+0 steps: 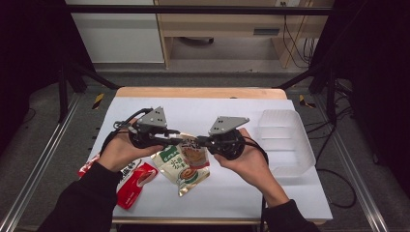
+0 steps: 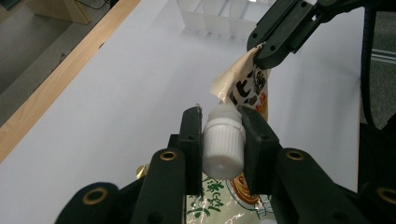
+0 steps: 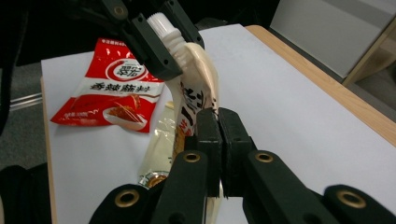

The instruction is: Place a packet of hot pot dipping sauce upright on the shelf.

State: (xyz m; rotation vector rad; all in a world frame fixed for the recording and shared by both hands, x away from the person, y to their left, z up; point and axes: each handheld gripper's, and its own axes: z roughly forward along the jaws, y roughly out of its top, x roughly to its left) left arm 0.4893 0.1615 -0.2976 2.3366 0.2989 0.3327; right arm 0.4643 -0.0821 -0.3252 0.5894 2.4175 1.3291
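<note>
I'm clamping left gripper (image 2: 223, 140) on the stiff cap (image 2: 224, 144) | right gripper (image 3: 219, 140) is pinching the limp, slippery pouch (image 3: 196, 93) top edge.

I see a white table (image 1: 203, 108) with a wooden far edge. On it lie a red sauce packet (image 1: 135, 186) near left and a clear plastic tub (image 1: 285, 140) at right.

Glossy foil pouch (image 1: 186, 163); ribbed plastic cap (image 2: 224, 145)
</note>
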